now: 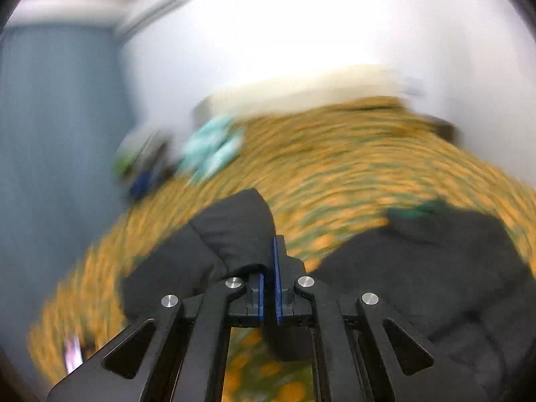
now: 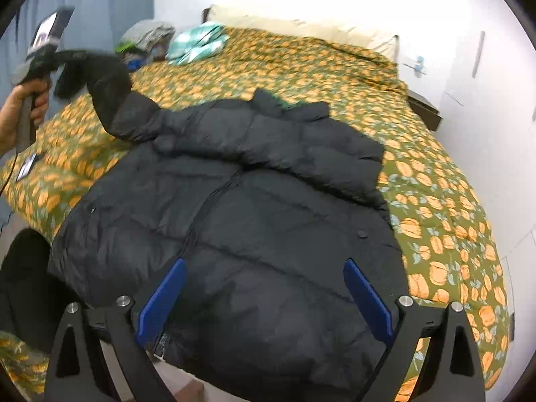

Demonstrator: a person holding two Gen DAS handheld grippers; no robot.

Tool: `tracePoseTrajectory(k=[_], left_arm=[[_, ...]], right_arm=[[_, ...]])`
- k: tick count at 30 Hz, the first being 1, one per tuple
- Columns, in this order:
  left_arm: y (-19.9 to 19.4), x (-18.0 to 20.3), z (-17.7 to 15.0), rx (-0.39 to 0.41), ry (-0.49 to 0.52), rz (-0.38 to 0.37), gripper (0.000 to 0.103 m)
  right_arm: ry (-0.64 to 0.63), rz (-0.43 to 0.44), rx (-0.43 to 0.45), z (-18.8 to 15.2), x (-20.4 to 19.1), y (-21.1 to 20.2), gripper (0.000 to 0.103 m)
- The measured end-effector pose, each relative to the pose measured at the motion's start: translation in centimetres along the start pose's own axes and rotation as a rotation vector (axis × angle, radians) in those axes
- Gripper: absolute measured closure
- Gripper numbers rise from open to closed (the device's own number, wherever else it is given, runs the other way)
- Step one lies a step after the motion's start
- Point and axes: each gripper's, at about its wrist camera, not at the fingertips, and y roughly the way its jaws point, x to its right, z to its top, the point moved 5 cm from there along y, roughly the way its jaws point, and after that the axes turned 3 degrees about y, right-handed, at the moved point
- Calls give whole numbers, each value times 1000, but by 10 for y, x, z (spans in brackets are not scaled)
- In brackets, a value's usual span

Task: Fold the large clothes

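A black puffer jacket (image 2: 234, 207) lies front up on the bed, its zip running down the middle. My left gripper (image 1: 269, 261) is shut on the cuff of the jacket's left sleeve (image 1: 231, 234), lifted off the bed; that view is blurred by motion. In the right wrist view the same left gripper (image 2: 72, 70) shows at upper left, held by a hand (image 2: 20, 107), with the sleeve (image 2: 114, 100) hanging from it. My right gripper (image 2: 264, 291) stands open just above the jacket's lower hem, its blue pads (image 2: 164, 298) wide apart and nothing between them.
The bed carries an orange-and-green floral cover (image 2: 435, 201). A teal folded cloth (image 2: 197, 45) and a pile of clothes (image 2: 147, 38) sit at the far left by cream pillows (image 2: 301, 28). A dark nightstand (image 2: 423, 109) is on the right, a blue curtain (image 2: 100, 0) on the left.
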Motion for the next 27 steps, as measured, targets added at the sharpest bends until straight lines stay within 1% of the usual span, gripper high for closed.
tracePoseTrajectory(k=[1, 2, 3, 4, 5, 6, 7, 8, 9, 10, 12, 14, 15, 16, 17, 18, 20, 21, 22, 23, 24, 25, 26, 27], left_arm=[[-8, 30, 10, 29, 77, -40, 100], [-18, 76, 16, 56, 189, -108, 100], [-23, 104, 16, 61, 251, -149, 99], [-25, 140, 10, 48, 324, -205, 97], [-25, 160, 4, 30, 358, -240, 93], [-23, 192, -12, -21, 405, -311, 86], [-20, 212, -27, -68, 429, -360, 65], [-18, 232, -44, -124, 442, -405, 52], [-18, 247, -65, -176, 443, -438, 33], [-22, 254, -83, -203, 441, -454, 31], [-33, 254, -105, -242, 428, -471, 31], [-45, 235, -117, -260, 374, -465, 25], [-51, 219, -120, -266, 323, -459, 16], [-57, 208, -122, -272, 287, -450, 14], [-59, 192, -124, -277, 239, -437, 13], [-61, 172, -127, -289, 185, -422, 13], [-59, 152, -129, -311, 121, -393, 13], [-56, 135, -134, -325, 78, -373, 12], [-54, 129, -139, -336, 52, -359, 12], [-50, 121, -144, -350, 29, -344, 12], [-46, 110, -150, -367, 6, -322, 12], [-44, 107, -151, -374, -2, -312, 12], [-42, 102, -155, -381, -14, -294, 12], [-39, 100, -155, -383, -20, -283, 12]], right_arm=[[25, -11, 13, 0, 8, -4, 6], [43, -20, 22, 0, 14, -7, 6], [57, -27, 29, 0, 20, -9, 6], [77, -39, 37, -2, 29, -13, 6], [90, -47, 42, -3, 35, -15, 6], [105, -57, 45, -5, 43, -17, 6], [119, -67, 44, -6, 51, -18, 6], [133, -74, 40, -8, 59, -17, 6], [151, -81, 36, -10, 67, -18, 6], [172, -85, 33, -12, 75, -19, 6], [213, -73, 29, -12, 90, -18, 6], [256, -34, 19, -9, 100, -12, 6], [288, 17, 18, -3, 103, -5, 6], [311, 72, 23, 3, 104, 1, 6], [344, 154, 32, 13, 104, 14, 6], [373, 208, 30, 23, 105, 29, 6], [425, 255, 24, 44, 109, 63, 6], [452, 280, 9, 54, 110, 83, 6], [479, 299, -8, 62, 109, 100, 6], [517, 330, -35, 71, 107, 122, 6], [534, 349, -61, 77, 105, 138, 6], [541, 356, -97, 84, 100, 159, 7], [525, 352, -128, 87, 97, 171, 19], [475, 294, -161, 91, 93, 180, 60]])
